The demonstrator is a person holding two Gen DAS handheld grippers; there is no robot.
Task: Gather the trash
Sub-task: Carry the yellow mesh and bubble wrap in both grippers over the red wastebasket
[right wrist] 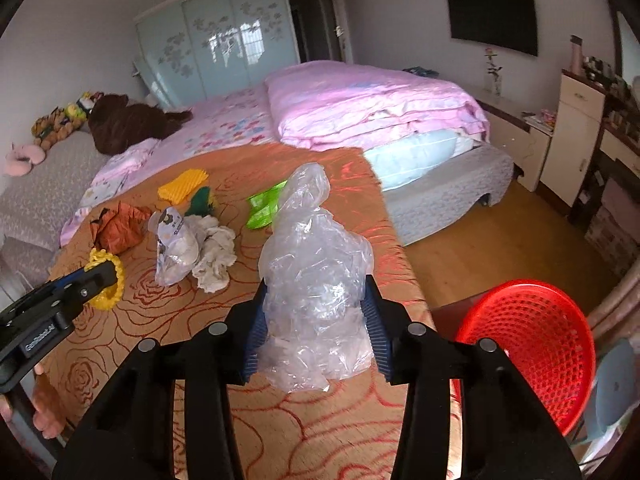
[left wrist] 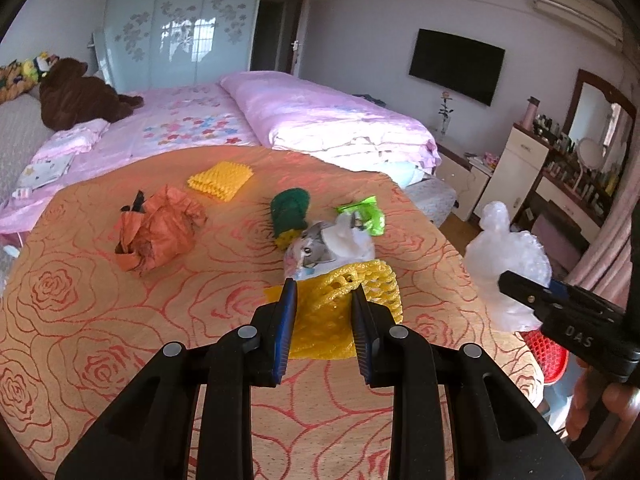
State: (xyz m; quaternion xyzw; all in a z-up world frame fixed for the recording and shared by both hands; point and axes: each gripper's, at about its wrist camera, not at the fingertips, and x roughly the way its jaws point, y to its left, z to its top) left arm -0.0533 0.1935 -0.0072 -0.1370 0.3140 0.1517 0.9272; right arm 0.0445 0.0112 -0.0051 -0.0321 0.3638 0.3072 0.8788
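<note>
Gripping crumpled clear plastic (right wrist: 316,300) beside the red basket (right wrist: 532,344), right gripper (right wrist: 316,312); left gripper (left wrist: 324,292) jaws clenched on yellow foam netting (left wrist: 352,288).

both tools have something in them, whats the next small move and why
Probably swing the right tool, shut on the clear plastic wad, rightward over the red basket and release. The basket sits just beside the table edge, while the left tool already holds the yellow foam net.

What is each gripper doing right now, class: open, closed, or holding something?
Left gripper: closed on the yellow foam net.
Right gripper: closed on the crumpled clear plastic bag.
</note>
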